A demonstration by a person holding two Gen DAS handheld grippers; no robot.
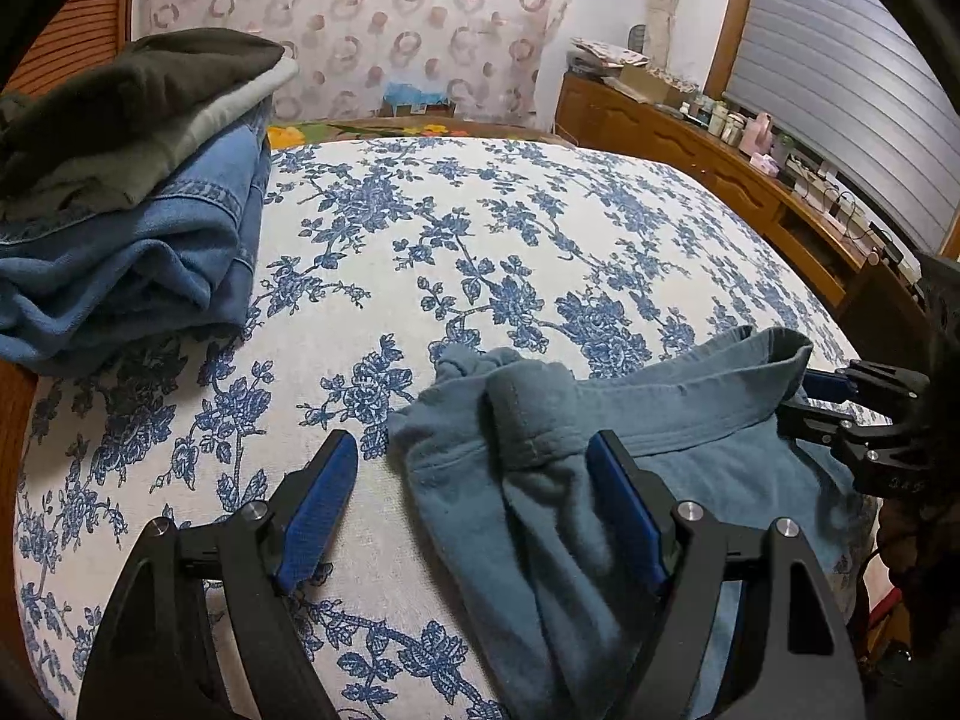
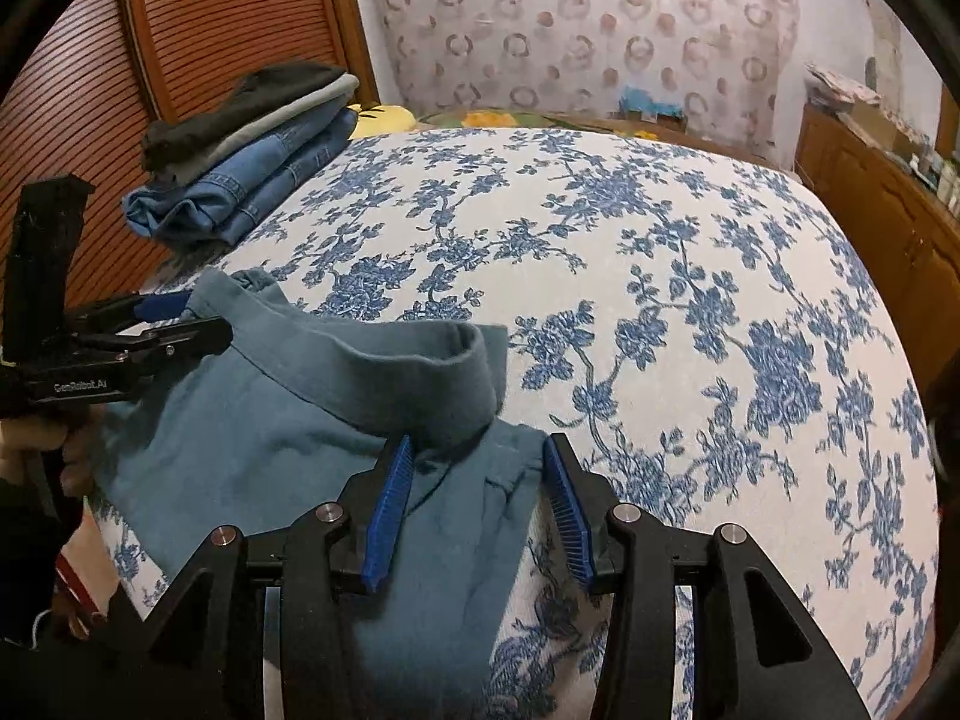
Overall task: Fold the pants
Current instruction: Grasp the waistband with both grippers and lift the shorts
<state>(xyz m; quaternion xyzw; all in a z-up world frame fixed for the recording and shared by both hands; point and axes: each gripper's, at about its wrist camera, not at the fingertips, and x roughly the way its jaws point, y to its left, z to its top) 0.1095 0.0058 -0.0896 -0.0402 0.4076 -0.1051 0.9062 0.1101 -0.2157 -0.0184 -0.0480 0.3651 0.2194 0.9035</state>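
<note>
Teal-blue pants (image 1: 540,468) lie crumpled at the near edge of a bed with a blue-flowered white cover (image 1: 480,240). Their waistband is rolled over, also in the right wrist view (image 2: 336,396). My left gripper (image 1: 474,456) is open, its jaws astride the left end of the waistband, right finger resting on the cloth. My right gripper (image 2: 480,456) is open, its jaws astride the right end of the waistband. Each gripper shows in the other's view: the right (image 1: 840,402), the left (image 2: 180,318).
A pile of folded jeans and dark garments (image 1: 132,198) sits at the bed's far left corner, also in the right wrist view (image 2: 252,150). A wooden slatted wardrobe (image 2: 90,90) stands left. A cluttered wooden dresser (image 1: 750,168) runs along the right.
</note>
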